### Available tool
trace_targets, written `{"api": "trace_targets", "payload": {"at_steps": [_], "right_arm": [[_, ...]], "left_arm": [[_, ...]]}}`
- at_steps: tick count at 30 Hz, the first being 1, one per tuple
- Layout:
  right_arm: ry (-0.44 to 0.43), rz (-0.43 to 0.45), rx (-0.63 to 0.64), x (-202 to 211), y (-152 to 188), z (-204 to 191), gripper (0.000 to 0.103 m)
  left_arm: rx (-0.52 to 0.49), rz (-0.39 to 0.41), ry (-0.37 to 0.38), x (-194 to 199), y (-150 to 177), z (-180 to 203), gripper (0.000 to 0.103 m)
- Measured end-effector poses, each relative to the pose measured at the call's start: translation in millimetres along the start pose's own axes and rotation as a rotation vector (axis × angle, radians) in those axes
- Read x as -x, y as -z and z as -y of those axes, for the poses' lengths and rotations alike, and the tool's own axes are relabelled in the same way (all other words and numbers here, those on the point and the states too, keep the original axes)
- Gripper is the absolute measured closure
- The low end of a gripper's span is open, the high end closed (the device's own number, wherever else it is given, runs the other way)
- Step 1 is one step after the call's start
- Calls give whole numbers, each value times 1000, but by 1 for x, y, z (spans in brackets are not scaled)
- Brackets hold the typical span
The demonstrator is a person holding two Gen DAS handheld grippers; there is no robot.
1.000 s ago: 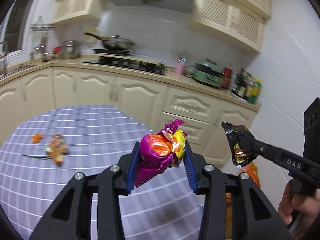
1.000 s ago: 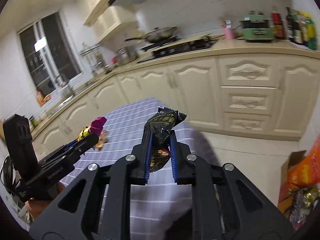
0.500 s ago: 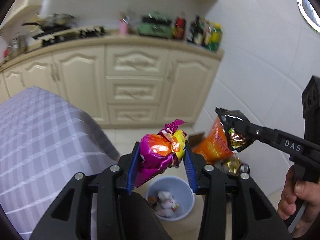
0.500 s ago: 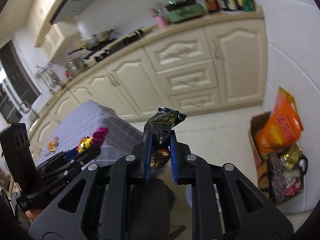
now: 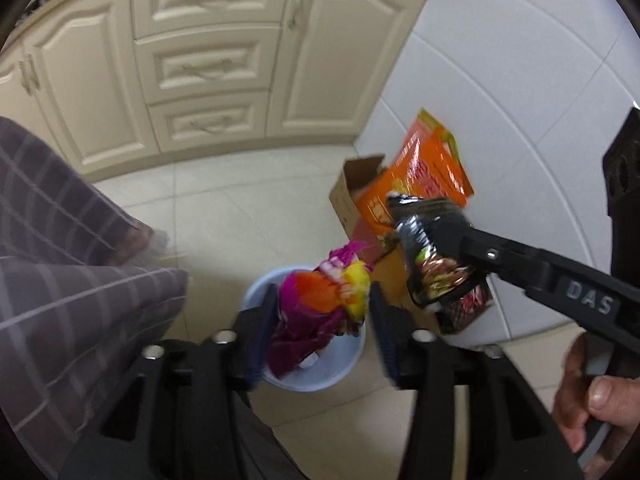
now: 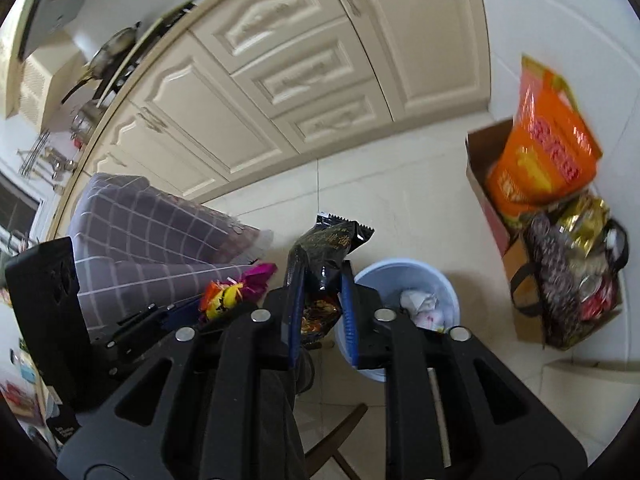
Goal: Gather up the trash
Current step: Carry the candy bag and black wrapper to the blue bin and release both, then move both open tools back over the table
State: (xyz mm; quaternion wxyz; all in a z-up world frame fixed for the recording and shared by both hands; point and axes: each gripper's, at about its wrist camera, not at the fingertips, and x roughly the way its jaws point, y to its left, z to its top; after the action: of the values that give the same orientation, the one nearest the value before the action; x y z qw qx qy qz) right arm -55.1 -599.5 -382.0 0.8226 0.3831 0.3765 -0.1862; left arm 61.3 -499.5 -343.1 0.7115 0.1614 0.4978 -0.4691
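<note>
Two wrappers are at the drop point now. One sec ago both tools looked over the checked bench cloth and the kitchen cupboards; now both point down at the floor, with the pale blue bin point(image 5: 352, 364) under them.

Left tool point(image 5: 322, 322): its jaws have just been opening and stand wide, w/ a clear gap on the right side of the purple-orange wrapper point(image 5: 320, 312). The wrapper is between the pads, maybe leaning on the left pad, not clamped any more. It hangs direct over the bin mouth, so I judge it is released and should fall inside.

Right tool point(image 6: 320, 300): jaws narrow, just starting to open, but the pads press on the black snack bag point(image 6: 326, 256) at both sides. The bag sticks up out of the tool. In right wrist view the bin point(image 6: 448, 280) lies a bit right of the tool tip, w/ white paper already in it. I think this bag must move slightly right before letting go.

Orange packet in a cardboard box point(image 6: 480, 168) stands far right by the wall, not touched.
</note>
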Motion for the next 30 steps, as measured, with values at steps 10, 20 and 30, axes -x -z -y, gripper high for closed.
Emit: {"api": "trace_targets", "payload": {"at_steps": [10,20,30], "right_arm": [[41,6,-90,-6,7,20,6],[68,36,-48,11,2,-1,6],[48,92,-3,36,-7,-33,6]], "left_arm": [[15,61,-100,20,4,-13,11],[5,160,-116,65,-1,-10,11],[-3,251,-107,110,0,-5,11]]}}
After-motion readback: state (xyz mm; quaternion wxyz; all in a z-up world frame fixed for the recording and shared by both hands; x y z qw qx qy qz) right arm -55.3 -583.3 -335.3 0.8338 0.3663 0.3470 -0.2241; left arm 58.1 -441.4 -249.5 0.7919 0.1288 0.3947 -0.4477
